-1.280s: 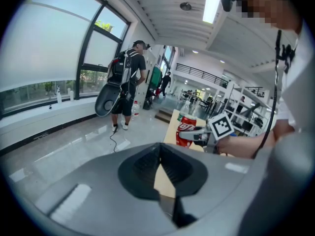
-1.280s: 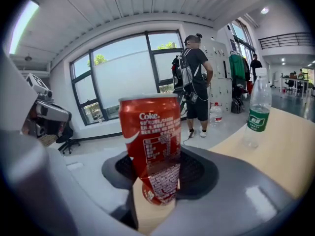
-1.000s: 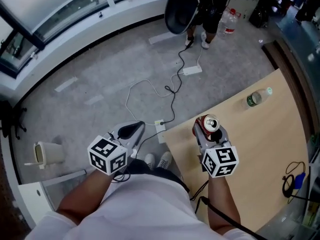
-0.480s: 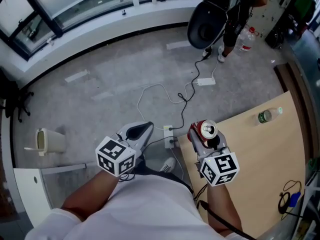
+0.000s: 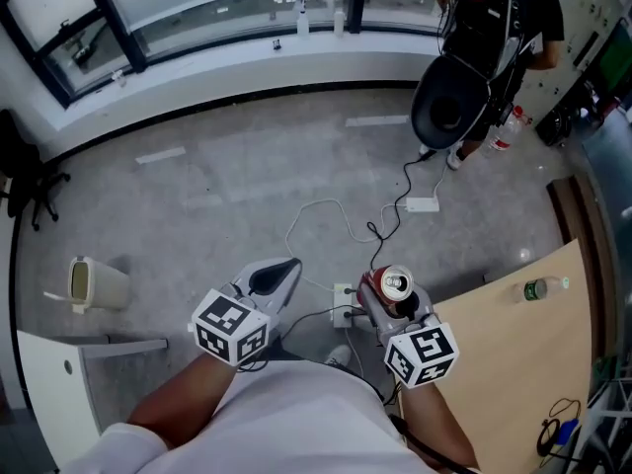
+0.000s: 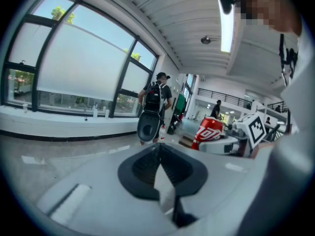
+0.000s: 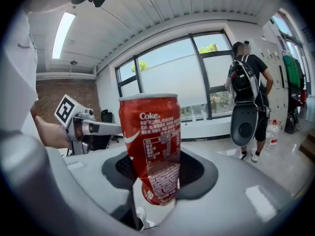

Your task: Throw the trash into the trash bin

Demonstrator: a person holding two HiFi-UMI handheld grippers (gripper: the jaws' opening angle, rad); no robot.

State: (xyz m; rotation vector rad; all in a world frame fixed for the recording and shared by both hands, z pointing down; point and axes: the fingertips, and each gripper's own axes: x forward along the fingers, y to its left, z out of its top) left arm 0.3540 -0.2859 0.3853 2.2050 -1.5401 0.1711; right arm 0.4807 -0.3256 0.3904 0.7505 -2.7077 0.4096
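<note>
Right gripper clamped on the red cylindrical metal can, held roughly upright over the floor. Left gripper: black ribbed pads closed together, empty. Beige plastic trash bin stands well apart on the grey speckled floor.

Person's got a white short-sleeve tee; left gripper and right gripper are pale grey with black-and-white marker cubes.
</note>
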